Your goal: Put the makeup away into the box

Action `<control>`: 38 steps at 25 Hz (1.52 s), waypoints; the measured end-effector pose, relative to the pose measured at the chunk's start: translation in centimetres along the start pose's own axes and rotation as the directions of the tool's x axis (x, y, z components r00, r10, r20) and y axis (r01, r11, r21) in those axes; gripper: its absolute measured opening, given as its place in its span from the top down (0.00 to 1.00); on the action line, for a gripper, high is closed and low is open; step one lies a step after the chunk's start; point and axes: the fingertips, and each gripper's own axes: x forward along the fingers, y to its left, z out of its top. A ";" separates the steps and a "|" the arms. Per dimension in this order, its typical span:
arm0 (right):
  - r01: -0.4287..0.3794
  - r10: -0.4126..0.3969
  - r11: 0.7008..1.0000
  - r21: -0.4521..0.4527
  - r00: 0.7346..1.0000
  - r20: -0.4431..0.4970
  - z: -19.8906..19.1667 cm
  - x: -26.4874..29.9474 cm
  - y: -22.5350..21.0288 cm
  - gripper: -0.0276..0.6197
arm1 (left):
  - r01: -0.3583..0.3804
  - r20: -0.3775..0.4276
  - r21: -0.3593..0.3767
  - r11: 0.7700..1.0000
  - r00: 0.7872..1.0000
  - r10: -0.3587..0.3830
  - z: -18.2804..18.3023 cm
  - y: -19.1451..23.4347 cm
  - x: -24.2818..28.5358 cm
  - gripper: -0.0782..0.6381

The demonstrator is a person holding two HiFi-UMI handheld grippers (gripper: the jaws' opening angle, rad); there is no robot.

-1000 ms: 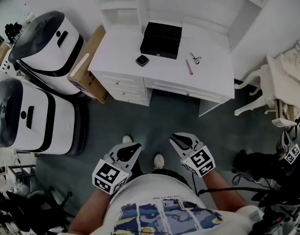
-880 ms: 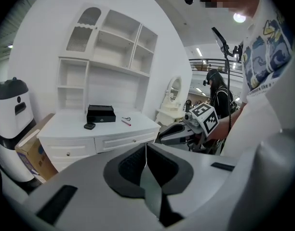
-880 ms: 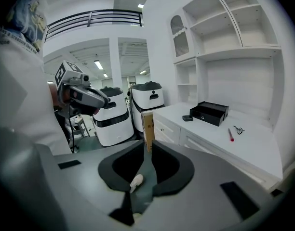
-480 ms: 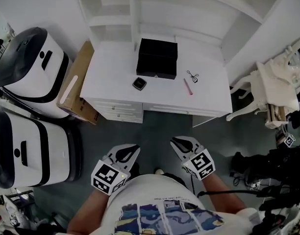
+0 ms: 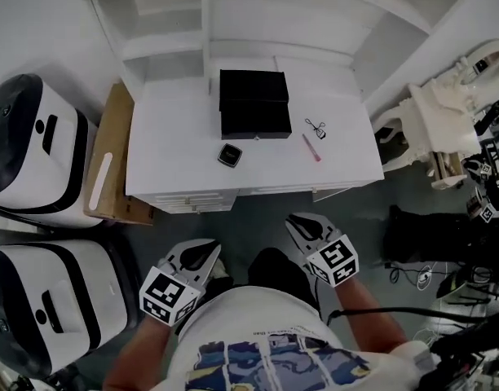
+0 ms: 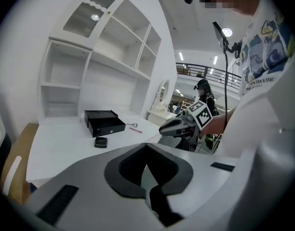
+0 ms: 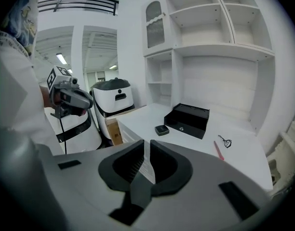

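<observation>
White desk (image 5: 168,169) fills the top of my head view. The black box (image 5: 251,104) sits on it, near the back. All the makeup lies on the desk, outside the box. The small black compact (image 5: 229,155) is just in front of the box's left corner. The pink stick (image 5: 312,147) lies to the right of the box, and the curler (image 5: 315,127) is just behind the stick. My left gripper (image 5: 207,253) and right gripper (image 5: 305,226) are low in this view, close to my body and well apart from the desk. Two white machines (image 5: 37,161) stand at the left, and a brown carton (image 5: 107,169) leans between them and the desk.

From the left gripper view, I see its jaws together with nothing between them. Past them are the desk, the box, the compact and the pink stick. My right gripper shows at the right.

From the right gripper view, its jaws are together too, and they hold nothing. The compact is left of the box, and the stick and curler are on the right. My left gripper shows at the left, with a white machine behind it.
</observation>
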 end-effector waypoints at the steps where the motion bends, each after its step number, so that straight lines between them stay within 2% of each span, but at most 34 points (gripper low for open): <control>1: 0.014 -0.014 1.000 0.009 1.000 -0.009 -0.1 0.0 -0.7 0.87 | 0.006 0.002 -0.004 1.000 1.000 -0.006 0.3 0.3 0.2 0.87; 7: 0.096 -0.094 0.995 0.039 0.995 -0.038 -0.6 1.2 -7.7 0.87 | 0.017 0.000 0.004 1.000 1.000 -0.017 2.8 2.8 3.2 0.87; 16: 0.169 -0.162 0.983 0.071 0.982 -0.103 -2.8 5.1 -21.1 0.87 | -0.061 -0.017 0.009 0.998 0.998 0.061 8.1 7.0 9.4 0.87; 24: 0.219 -0.196 0.969 0.117 0.964 -0.177 -6.3 8.9 -31.1 0.86 | -0.121 -0.058 0.001 0.993 0.991 0.121 10.3 8.7 13.5 0.87; 29: 0.231 -0.203 0.967 0.108 0.954 -0.220 -7.7 11.5 -34.9 0.80 | -0.164 -0.081 -0.022 0.986 0.984 0.161 10.4 9.7 14.4 0.87; 38: 0.201 -0.175 0.977 0.064 0.941 -0.288 -8.7 14.2 -36.6 0.82 | -0.174 -0.090 -0.011 0.985 0.981 0.173 11.2 10.9 14.9 0.87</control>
